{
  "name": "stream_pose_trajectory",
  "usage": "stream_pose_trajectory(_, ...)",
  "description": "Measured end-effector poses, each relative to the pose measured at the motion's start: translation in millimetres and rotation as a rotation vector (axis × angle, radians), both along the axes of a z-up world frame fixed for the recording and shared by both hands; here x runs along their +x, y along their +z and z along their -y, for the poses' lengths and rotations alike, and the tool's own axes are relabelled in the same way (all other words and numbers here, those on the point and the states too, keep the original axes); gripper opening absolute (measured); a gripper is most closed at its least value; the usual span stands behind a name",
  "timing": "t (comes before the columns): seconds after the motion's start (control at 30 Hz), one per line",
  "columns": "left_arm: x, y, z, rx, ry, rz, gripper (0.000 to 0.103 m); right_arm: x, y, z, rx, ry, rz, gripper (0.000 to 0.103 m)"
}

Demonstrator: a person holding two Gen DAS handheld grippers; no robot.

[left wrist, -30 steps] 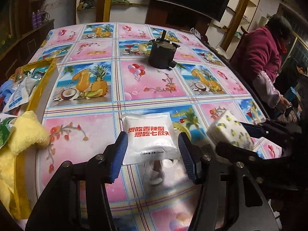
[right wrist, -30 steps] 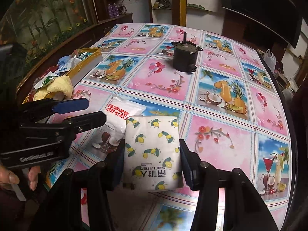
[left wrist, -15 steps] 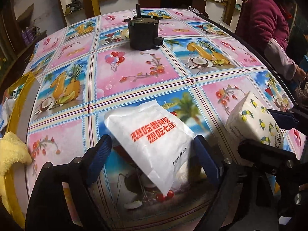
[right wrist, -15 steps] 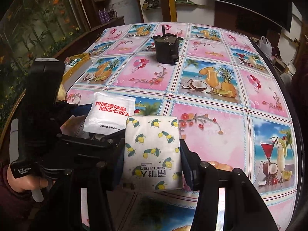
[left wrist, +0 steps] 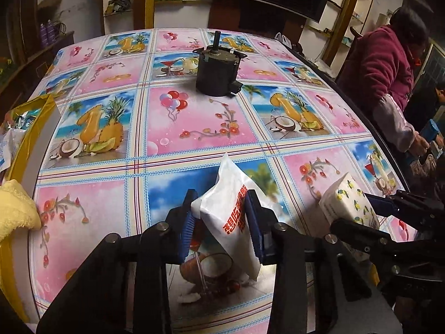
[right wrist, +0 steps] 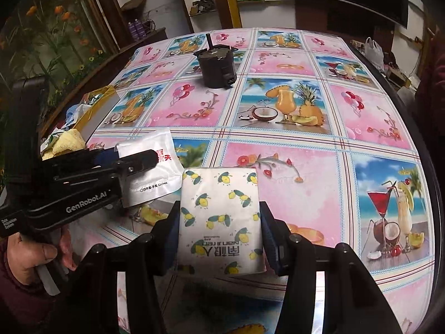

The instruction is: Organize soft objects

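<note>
A white plastic packet with red lettering (left wrist: 230, 192) stands crumpled and tilted between the blue pads of my left gripper (left wrist: 221, 214). Its jaws are closing and the pads press into the packet, whose lower end hangs just above the tablecloth. A tissue pack printed with lemons (right wrist: 219, 194) is held flat in my right gripper (right wrist: 219, 217), which is shut on its two long sides. In the left wrist view the tissue pack (left wrist: 347, 203) shows at the right, close beside the packet. The right wrist view shows the left gripper (right wrist: 130, 157) and the packet (right wrist: 155, 186) at the left.
A dark cylindrical motor (left wrist: 217, 69) stands mid-table on the fruit-print tablecloth (left wrist: 194, 122). At the left edge sits a box with yellow tape (left wrist: 33, 128), holding a yellow cloth (left wrist: 14, 208) and bags. A person in a magenta jacket (left wrist: 383, 69) stands at the right.
The left jaws spread wide around the flat packet, then closed on it; it now stands pinched and crumpled. The right gripper drifted slightly, still holding the tissue pack.
</note>
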State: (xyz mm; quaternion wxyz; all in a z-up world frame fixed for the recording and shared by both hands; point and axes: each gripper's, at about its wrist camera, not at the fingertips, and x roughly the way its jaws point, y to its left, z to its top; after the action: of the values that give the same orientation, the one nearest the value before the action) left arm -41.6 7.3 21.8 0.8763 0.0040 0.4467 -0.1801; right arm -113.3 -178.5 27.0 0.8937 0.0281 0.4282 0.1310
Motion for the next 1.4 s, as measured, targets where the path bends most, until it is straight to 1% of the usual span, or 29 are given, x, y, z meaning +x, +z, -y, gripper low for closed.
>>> stream_pose_trajectory(0.03, -0.7, -0.5, -0.7, -0.002, -0.001, -0.002, 0.034, -0.3, 0.4, -1.0, -0.002, 0.003, 0.002, 0.052)
stream_pose_trajectory(0.07, -0.7, -2.0, -1.5, -0.021, -0.006, -0.012, 0.034, -0.6, 0.9, -2.9, -0.006, 0.008, 0.003, 0.052)
stream_pose_trajectory(0.1, -0.3, -4.0, -1.8, -0.059, -0.024, -0.030, 0.034, -0.4, 1.1, -4.3, -0.009, 0.011, 0.003, 0.052)
stream_pose_trajectory(0.17, 5.0, -13.3, -1.6, -0.196, -0.078, -0.125, 0.034, -0.3, 1.5, -5.9, -0.006, 0.016, 0.004, 0.052)
stream_pose_trajectory(0.2, 6.2, -18.0, -0.7, -0.245, -0.089, -0.166, 0.035, -0.2, 1.3, -6.0, -0.004, 0.016, 0.005, 0.052)
stream_pose_trajectory(0.23, 5.7, -18.0, 0.1, -0.279, -0.089, -0.167, 0.040, 0.9, 0.8, -5.7, -0.004, 0.014, 0.005, 0.052)
stream_pose_trajectory(0.4, 3.8, -18.2, 20.5, -0.332, -0.145, -0.224, 0.041, 3.4, -5.5, 2.5, -0.009, -0.011, -0.016, 0.052)
stream_pose_trajectory(0.5, -0.2, -20.4, 34.5, -0.369, -0.184, -0.254, 0.041, 1.6, -9.7, 18.5, 0.012, -0.043, -0.017, 0.052)
stream_pose_trajectory(0.57, -0.8, -24.1, 40.8, -0.425, -0.211, -0.301, 0.041, -0.9, -10.8, 34.4, 0.060, -0.070, -0.013, 0.052)
stream_pose_trajectory(0.6, -0.1, -27.4, 43.5, -0.469, -0.224, -0.336, 0.041, -1.4, -12.9, 43.6, 0.080, -0.087, -0.018, 0.052)
stream_pose_trajectory(0.67, 1.6, -32.8, 48.1, -0.553, -0.248, -0.406, 0.041, -2.5, -18.1, 55.1, 0.084, -0.104, -0.029, 0.052)
stream_pose_trajectory(0.73, 5.2, -36.3, 50.1, -0.631, -0.247, -0.441, 0.043, -4.9, -18.9, 67.7, 0.190, -0.092, -0.049, 0.052)
stream_pose_trajectory(0.77, 7.3, -37.7, 51.2, -0.673, -0.248, -0.460, 0.045, -4.1, -20.7, 78.9, 0.272, -0.097, -0.065, 0.052)
stream_pose_trajectory(0.83, 11.2, -39.5, 53.6, -0.760, -0.247, -0.501, 0.047, -0.1, -29.6, 102.1, 0.477, -0.087, -0.109, 0.052)
stream_pose_trajectory(0.87, 11.8, -40.6, 57.0, -0.784, -0.250, -0.515, 0.048, 2.2, -37.5, 113.9, 0.597, -0.081, -0.140, 0.052)
stream_pose_trajectory(0.9, 11.7, -39.6, 60.4, -0.798, -0.249, -0.513, 0.050, 2.7, -43.0, 122.5, 0.678, -0.080, -0.151, 0.050)
stream_pose_trajectory(0.97, 11.6, -36.6, 67.6, -0.784, -0.246, -0.505, 0.050, -0.7, -42.7, 130.7, 0.716, -0.092, -0.133, 0.051)
stream_pose_trajectory(1.03, 9.7, -33.4, 76.5, -0.728, -0.235, -0.489, 0.048, -4.9, -40.3, 137.8, 0.711, -0.136, -0.106, 0.051)
stream_pose_trajectory(1.07, 9.2, -32.8, 80.7, -0.684, -0.228, -0.480, 0.043, -7.5, -38.9, 141.0, 0.700, -0.160, -0.093, 0.051)
stream_pose_trajectory(1.1, 9.2, -34.8, 85.5, -0.646, -0.215, -0.485, 0.030, -10.5, -37.2, 144.2, 0.688, -0.183, -0.079, 0.051)
stream_pose_trajectory(1.13, 10.1, -39.3, 88.6, -0.631, -0.201, -0.496, 0.019, -12.2, -35.3, 146.9, 0.681, -0.191, -0.068, 0.051)
stream_pose_trajectory(1.2, 12.8, -44.8, 87.6, -0.633, -0.161, -0.492, 0.013, -16.5, -30.7, 149.0, 0.641, -0.203, -0.051, 0.051)
stream_pose_trajectory(1.3, 13.1, -40.2, 80.7, -0.620, -0.137, -0.430, 0.012, -21.4, -26.1, 145.6, 0.556, -0.223, -0.030, 0.052)
stream_pose_trajectory(1.4, 11.8, -29.7, 76.1, -0.591, -0.138, -0.360, 0.010, -19.9, -25.3, 141.2, 0.490, -0.223, -0.022, 0.052)
